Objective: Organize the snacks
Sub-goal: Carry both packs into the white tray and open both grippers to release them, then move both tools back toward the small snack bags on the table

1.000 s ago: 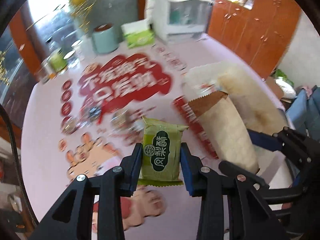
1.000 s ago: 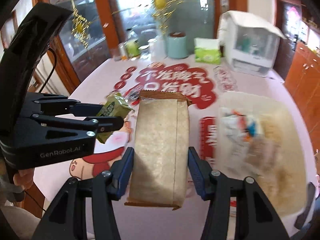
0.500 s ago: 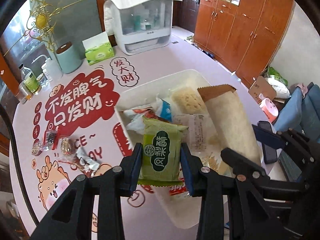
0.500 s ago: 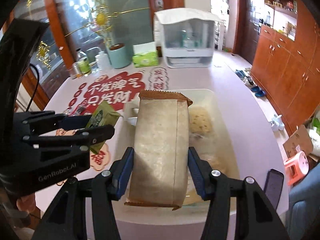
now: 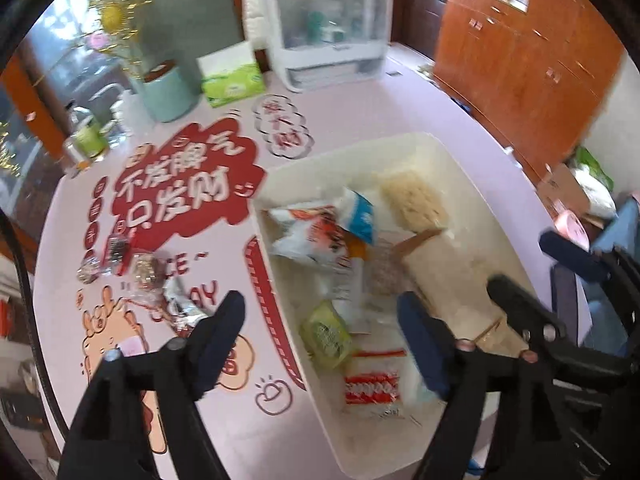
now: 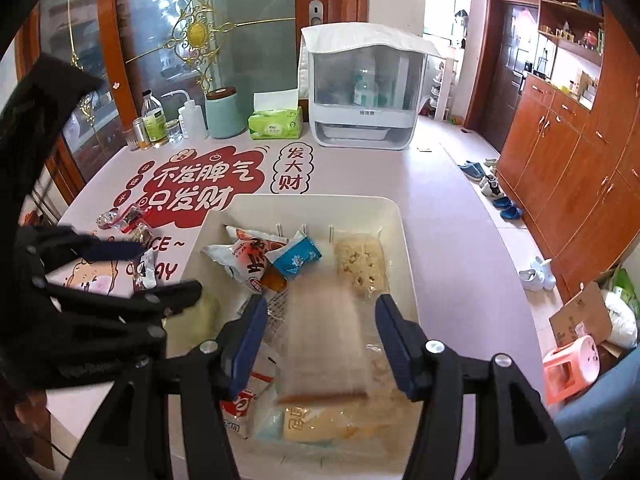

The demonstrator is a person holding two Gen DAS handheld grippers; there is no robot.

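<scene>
Two grippers hang over one white bin [image 6: 404,236] on the pink table [image 6: 440,200]; the left gripper [image 5: 320,340] has its fingers spread wide with nothing between them, above the bin's near left rim; the right gripper [image 6: 320,332] is likewise wide open, and the long tan packet [image 6: 324,340] shows blurred between its fingers, touching neither. One green packet [image 5: 326,334] lies in the bin by the left wall, below the left gripper; the bin also holds one red-and-white bag [image 6: 250,260], one blue sachet [image 6: 298,258], one pale crumbly bar [image 6: 360,266] at the far right, one red-striped pack [image 5: 370,386] at the near end, and clear wrappers I cannot count. Several small wrapped sweets [image 6: 128,222] sit loose on the table left of the bin, their number unclear. Along the table's far edge stand one teal canister [image 6: 224,114], one green tissue box [image 6: 276,122], one white covered cabinet [image 6: 362,92] with a bottle inside, and a few bottles and jars [image 6: 154,122] at the far left; one pink stool [image 6: 572,364] stands on the floor to the right.
</scene>
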